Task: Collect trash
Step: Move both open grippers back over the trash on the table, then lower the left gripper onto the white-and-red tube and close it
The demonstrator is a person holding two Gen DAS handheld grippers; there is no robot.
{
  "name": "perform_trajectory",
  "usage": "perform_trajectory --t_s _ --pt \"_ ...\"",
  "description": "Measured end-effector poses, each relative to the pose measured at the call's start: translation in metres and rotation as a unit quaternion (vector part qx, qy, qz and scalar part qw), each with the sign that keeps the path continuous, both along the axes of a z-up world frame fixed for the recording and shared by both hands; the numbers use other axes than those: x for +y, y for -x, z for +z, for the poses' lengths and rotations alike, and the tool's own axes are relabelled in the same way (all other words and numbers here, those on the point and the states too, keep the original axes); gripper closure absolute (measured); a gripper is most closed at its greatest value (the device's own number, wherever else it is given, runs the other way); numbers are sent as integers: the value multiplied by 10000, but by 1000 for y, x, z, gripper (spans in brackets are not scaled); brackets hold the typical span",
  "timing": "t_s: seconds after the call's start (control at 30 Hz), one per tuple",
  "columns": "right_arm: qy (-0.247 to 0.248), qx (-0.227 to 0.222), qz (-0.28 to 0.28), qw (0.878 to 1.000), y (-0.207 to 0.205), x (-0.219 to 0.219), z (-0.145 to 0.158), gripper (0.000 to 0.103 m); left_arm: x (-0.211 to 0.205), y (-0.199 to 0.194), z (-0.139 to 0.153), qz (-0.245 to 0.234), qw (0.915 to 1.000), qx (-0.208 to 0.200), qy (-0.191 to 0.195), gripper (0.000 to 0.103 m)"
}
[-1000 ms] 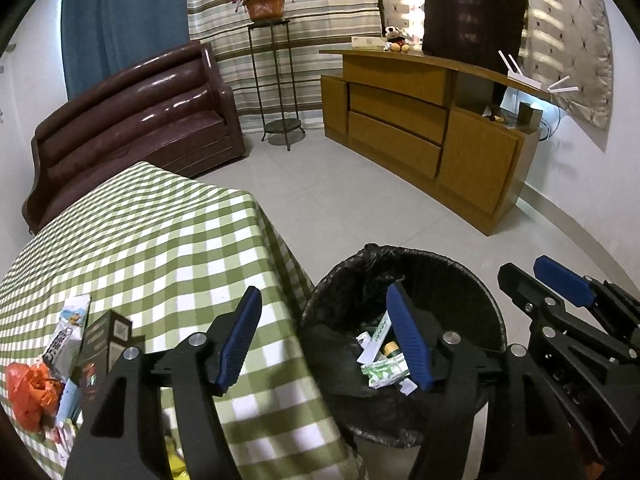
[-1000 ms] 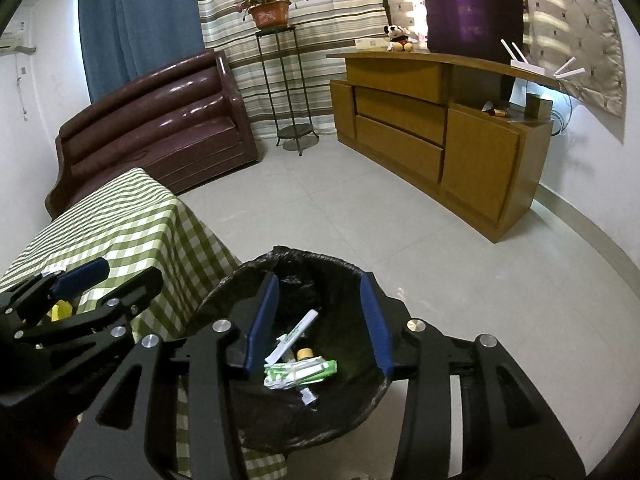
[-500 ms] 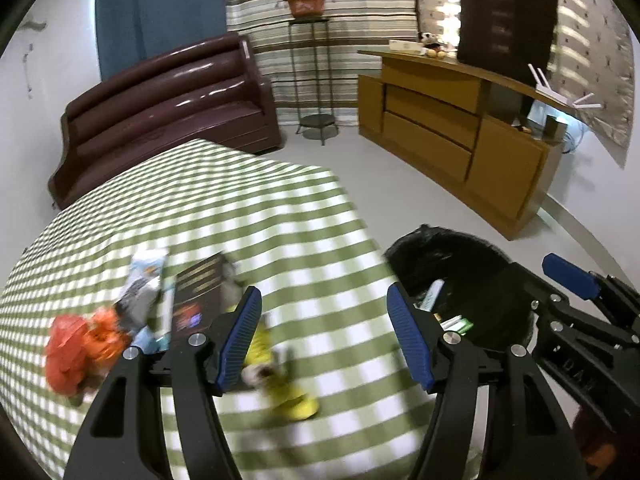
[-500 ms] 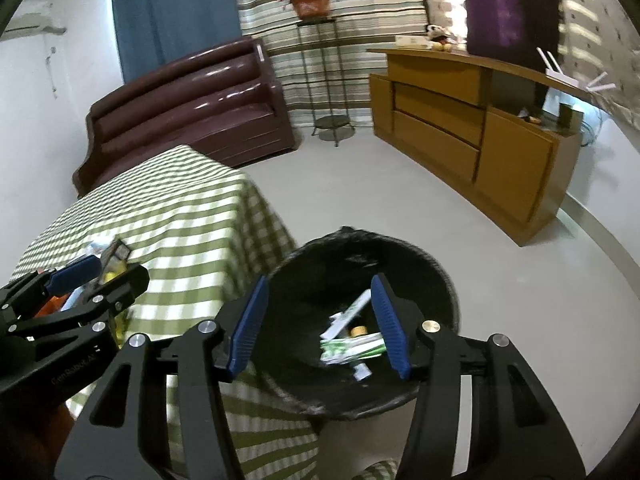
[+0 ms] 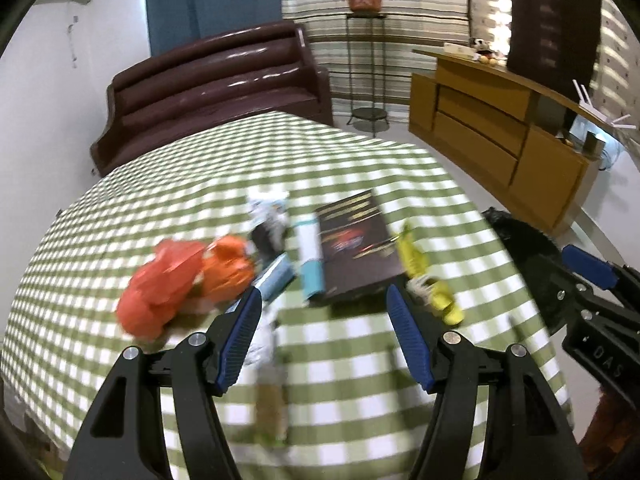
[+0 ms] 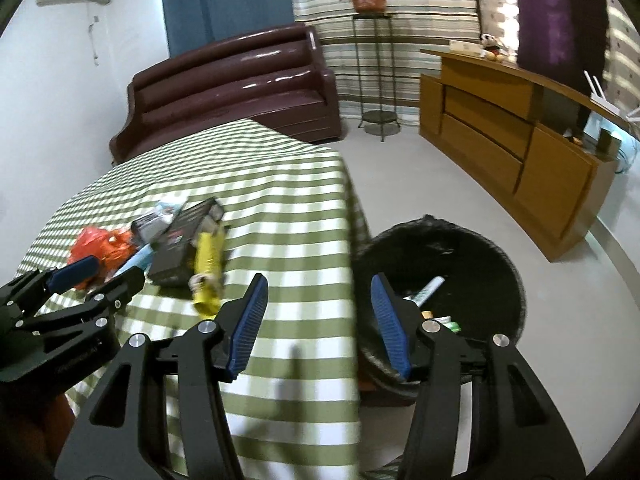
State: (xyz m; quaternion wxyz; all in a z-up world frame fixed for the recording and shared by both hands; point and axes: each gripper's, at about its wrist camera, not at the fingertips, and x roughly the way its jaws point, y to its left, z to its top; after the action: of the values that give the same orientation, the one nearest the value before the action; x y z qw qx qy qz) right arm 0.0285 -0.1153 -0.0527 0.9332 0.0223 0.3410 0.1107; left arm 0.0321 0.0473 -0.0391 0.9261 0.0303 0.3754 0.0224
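From the left wrist view, the left gripper (image 5: pixel 325 312) stood wide apart and empty above the checked table (image 5: pixel 360 168), aimed at the litter: an orange bag (image 5: pixel 180 276), a dark box (image 5: pixel 356 240) with a light blue packet (image 5: pixel 310 260) lying against it, and a yellow wrapper (image 5: pixel 424 276) just beside the box. The frame was blurred, so a hasty closing there would likely have caught two overlapping pieces at once, or pinched the tablecloth and dragged the pile. From the right wrist view, the right gripper (image 6: pixel 319 320) was also spread open and held nothing, straddling the table edge and the black-lined bin (image 6: pixel 500 264), which already held a few scraps. The bin stood near the table, so a carried piece released too soon risked landing on the floor.
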Motion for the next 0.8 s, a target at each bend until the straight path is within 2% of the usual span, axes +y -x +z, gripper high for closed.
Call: perform_trajectory --t_s 0.27,0.47,0.57,0.7,0.8 --pt "85 28 224 9997 7 26 0 51 36 16 -17 289 9992 250 92 39" --pt "128 44 289 9995 9 38 -1 51 44 19 -29 312 9983 437 221 40" --pt "132 70 308 9994 8 41 -2 51 45 20 -33 261 9981 505 228 55" --pt "144 97 342 9993 7 46 -4 50 43 25 -34 168 9987 464 161 85" --pt "161 127 382 9991 5 50 -6 51 45 28 -31 82 9987 422 262 86"
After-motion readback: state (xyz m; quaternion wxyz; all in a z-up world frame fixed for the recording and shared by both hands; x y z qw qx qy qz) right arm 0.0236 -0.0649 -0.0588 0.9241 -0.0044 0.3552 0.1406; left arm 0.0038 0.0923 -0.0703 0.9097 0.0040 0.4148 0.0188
